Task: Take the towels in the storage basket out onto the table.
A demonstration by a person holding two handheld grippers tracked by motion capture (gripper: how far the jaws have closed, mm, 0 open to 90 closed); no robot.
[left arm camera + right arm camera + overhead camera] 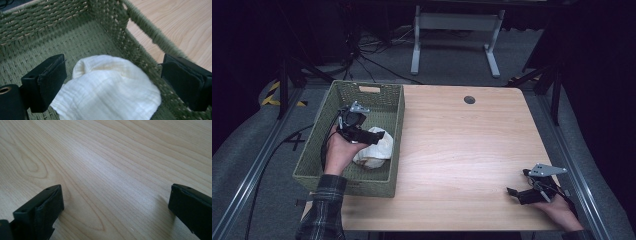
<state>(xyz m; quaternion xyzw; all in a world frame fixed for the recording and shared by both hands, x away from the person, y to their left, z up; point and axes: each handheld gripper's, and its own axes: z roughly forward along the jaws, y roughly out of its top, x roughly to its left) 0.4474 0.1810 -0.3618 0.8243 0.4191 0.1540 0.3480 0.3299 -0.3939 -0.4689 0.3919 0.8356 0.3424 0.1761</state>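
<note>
A crumpled white cloth (373, 149) (107, 87) lies on the floor of a green woven basket (388, 102) (105, 20) at the table's left side. My left gripper (374, 136) (113, 82) hangs inside the basket just above the cloth, open, its jaws wide on either side of the cloth and holding nothing. My right gripper (515, 193) (116, 207) rests low near the table's front right corner, open, with bare wood between its jaws.
The light wooden table (462, 150) (112, 157) has a small dark round hole (469, 99) near its far edge. The basket's right wall (150, 35) stands close to the left gripper's right jaw. A white desk frame (457, 30) and cables lie on the floor beyond.
</note>
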